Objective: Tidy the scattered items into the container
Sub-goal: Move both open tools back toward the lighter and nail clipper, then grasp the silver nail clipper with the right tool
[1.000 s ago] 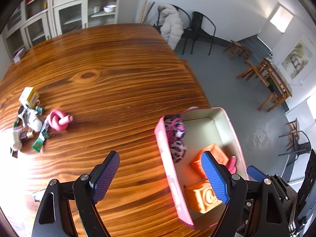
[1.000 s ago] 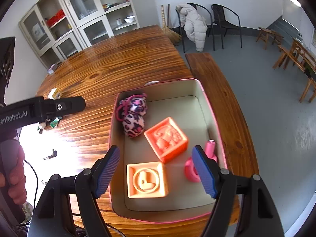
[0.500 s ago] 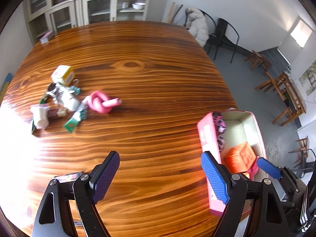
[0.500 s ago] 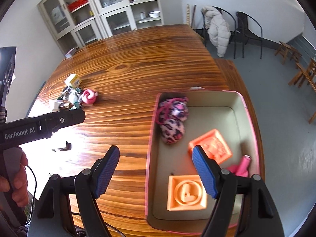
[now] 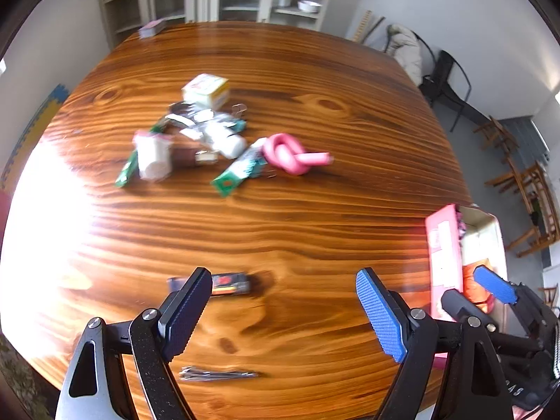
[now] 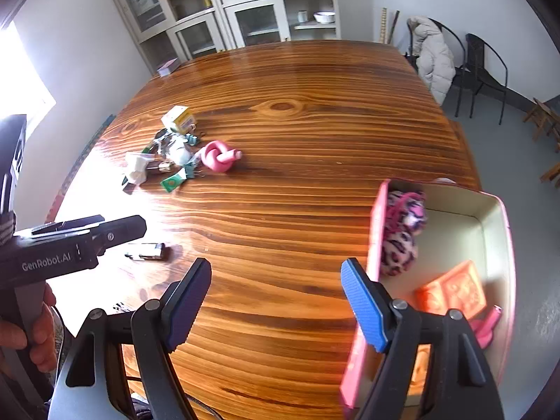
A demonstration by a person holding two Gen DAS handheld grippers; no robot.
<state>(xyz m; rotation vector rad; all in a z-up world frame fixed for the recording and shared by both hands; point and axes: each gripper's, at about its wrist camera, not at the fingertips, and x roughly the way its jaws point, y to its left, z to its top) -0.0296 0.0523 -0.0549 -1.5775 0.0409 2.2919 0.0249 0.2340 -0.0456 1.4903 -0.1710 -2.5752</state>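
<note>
A pink container [image 6: 504,224] stands at the table's right edge; it holds a leopard plush [image 6: 399,234], orange blocks [image 6: 451,290] and a pink piece [image 6: 484,329]. It also shows in the left wrist view [image 5: 442,255]. A scattered pile lies far left: a pink knotted toy [image 5: 290,154] [image 6: 218,155], a white cup [image 5: 154,157], a yellow-white box [image 5: 204,89], green packets [image 5: 234,175]. A small dark item [image 5: 229,283] [image 6: 148,250] lies near my left gripper [image 5: 283,318]. A metal clip [image 5: 217,373] lies beneath it. Both my left gripper and my right gripper [image 6: 276,304] are open and empty.
The wooden table [image 6: 297,112] fills both views, with bright glare at its left side. Cabinets [image 6: 245,10] stand behind it. Chairs, one with a white coat [image 6: 434,56], stand at the back right. The left gripper's body [image 6: 70,248] is in the right wrist view.
Both grippers have swung left, away from the container and toward the scattered pile. The container has slid to the right edge of both views. Both stay open.
</note>
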